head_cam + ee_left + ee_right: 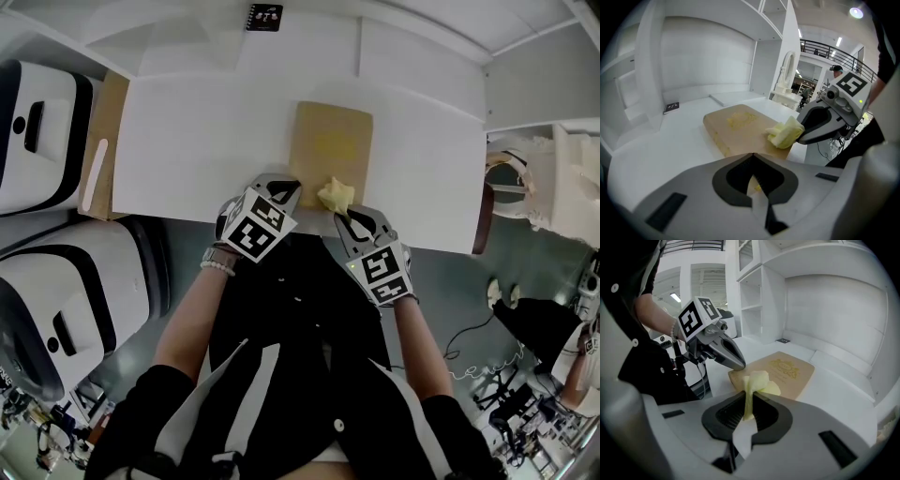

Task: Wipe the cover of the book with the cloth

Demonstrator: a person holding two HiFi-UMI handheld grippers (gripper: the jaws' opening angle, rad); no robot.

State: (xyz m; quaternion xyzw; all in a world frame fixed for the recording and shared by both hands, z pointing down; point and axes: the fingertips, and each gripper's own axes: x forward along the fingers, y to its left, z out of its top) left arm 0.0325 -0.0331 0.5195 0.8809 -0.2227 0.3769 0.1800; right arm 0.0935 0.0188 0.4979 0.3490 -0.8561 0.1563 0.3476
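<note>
right tongs [749, 399] grip the cloth [759, 380] on the book [787, 371]; left tongs [752, 157] are clenched, empty, at its corner. i judge wiping begun; next, sweep the cloth forward.

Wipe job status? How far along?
Done: cloth clamped in right tool, resting on the near edge of the book. In hand: left tool, shut, sits at the book's near corner, apparently steadying it. Left: wiping the book beyond the cloth; nothing shows whether any is wiped yet.
</note>
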